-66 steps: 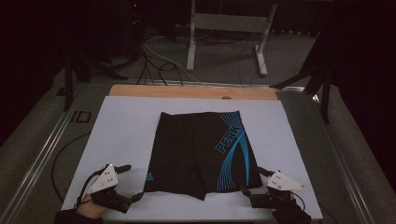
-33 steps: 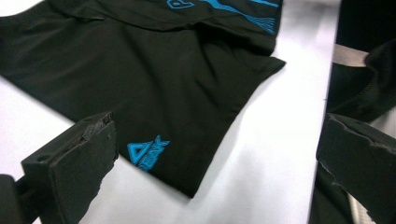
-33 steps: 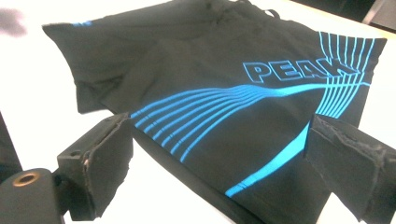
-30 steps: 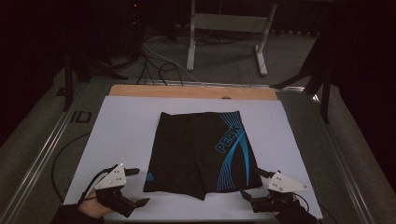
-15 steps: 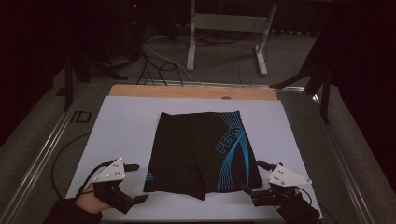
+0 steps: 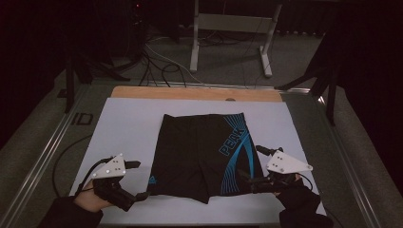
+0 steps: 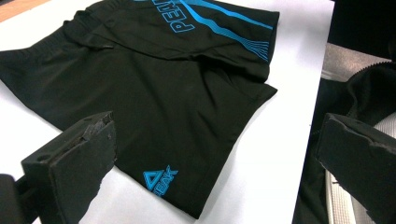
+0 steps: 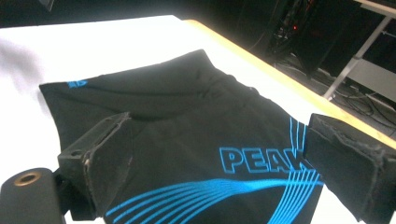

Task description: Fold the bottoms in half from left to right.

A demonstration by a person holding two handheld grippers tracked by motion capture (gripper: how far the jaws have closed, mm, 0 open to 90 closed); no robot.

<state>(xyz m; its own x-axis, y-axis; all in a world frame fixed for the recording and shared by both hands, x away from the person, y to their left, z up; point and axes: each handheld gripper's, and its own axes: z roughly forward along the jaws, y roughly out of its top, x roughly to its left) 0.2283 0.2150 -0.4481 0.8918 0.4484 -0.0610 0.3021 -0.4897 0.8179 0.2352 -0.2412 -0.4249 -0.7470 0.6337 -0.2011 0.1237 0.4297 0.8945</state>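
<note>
Both tongs have edged inward to the shorts' (image 6: 202, 154) near corners; left tongs (image 6: 138, 180) and right tongs (image 6: 254, 166) spread wide, pinching nothing; shorts flat mid-worktop (image 6: 128, 118)

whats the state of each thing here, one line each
shorts: laid flat on the white sheet, unfolded, waistband at the far side, not gripped
left gripper: open, at the shorts' near left hem corner
right gripper: open, at the shorts' right edge
white sheet: spread flat over the table
</note>
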